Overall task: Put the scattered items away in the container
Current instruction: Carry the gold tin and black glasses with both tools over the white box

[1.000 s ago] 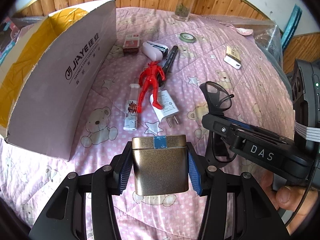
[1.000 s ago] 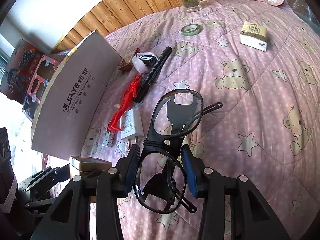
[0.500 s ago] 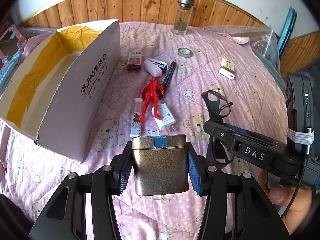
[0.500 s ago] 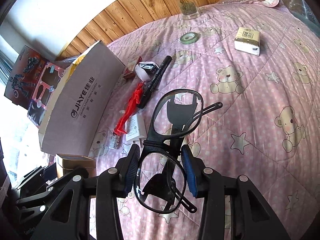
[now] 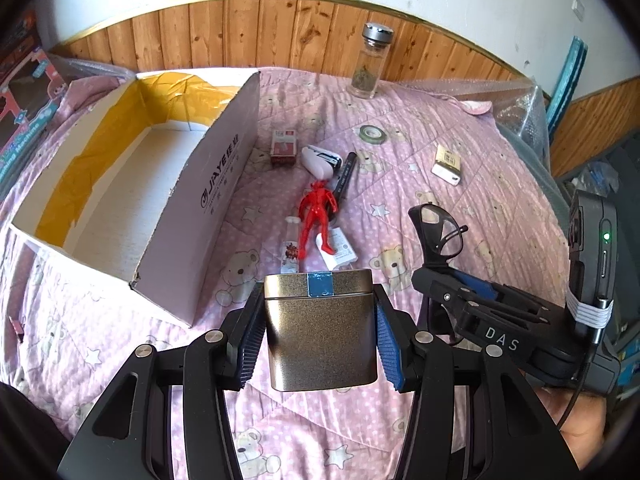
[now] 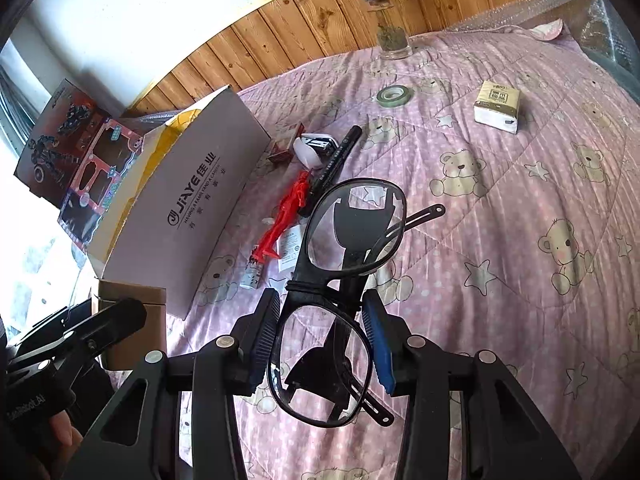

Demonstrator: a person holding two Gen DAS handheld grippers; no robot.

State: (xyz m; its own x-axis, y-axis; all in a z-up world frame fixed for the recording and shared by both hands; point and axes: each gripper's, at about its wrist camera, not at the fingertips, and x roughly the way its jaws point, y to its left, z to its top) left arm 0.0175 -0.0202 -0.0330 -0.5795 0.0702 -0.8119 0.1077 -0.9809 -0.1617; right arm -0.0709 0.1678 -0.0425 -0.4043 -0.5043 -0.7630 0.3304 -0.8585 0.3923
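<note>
My left gripper is shut on a gold metal tin with a blue tape strip, held above the pink quilt. My right gripper is shut on black-framed glasses, also held above the quilt; they also show in the left wrist view. The open cardboard box lies to the left, its inside showing white and yellow. On the quilt lie a red figure, a white charger, a small lighter, a black marker and a white case.
A red pack, a green tape roll, a tan-and-white packet and a glass jar sit further back. Wood panelling runs behind the bed. A toy box stands at the left.
Both grippers have risen and pulled back with their loads; the view now looks down into the open box. The items on the quilt have not moved.
</note>
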